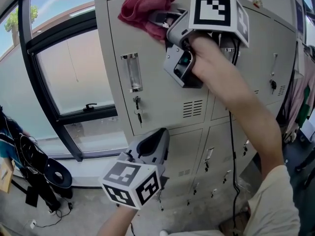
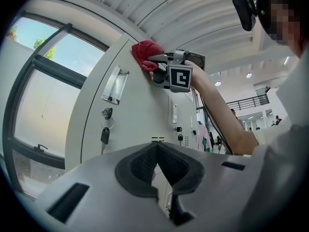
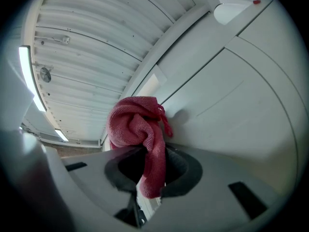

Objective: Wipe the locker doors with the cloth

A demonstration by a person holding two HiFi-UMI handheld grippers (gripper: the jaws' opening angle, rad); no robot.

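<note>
A crumpled red cloth [image 1: 143, 8] is pressed against the top left corner of a grey locker door [image 1: 152, 82]. My right gripper [image 1: 165, 19] is shut on it, raised high. In the right gripper view the cloth [image 3: 137, 129] hangs down between the jaws, with the door [image 3: 231, 105] just beyond it. My left gripper [image 1: 156, 140] is held low in front of the lower lockers, shut with nothing in it. The left gripper view shows its pads meeting [image 2: 156, 148] and, higher up, the cloth [image 2: 146, 53] on the door [image 2: 137, 110] under the right gripper [image 2: 159, 62].
A key [image 1: 138, 111] hangs from the lock under a clear label holder [image 1: 132, 73]. A black-framed window [image 1: 74, 73] stands left of the lockers. More locker doors [image 1: 256, 58] run to the right, with clothes [image 1: 304, 100] hanging beyond. A person [image 1: 12, 141] is at lower left.
</note>
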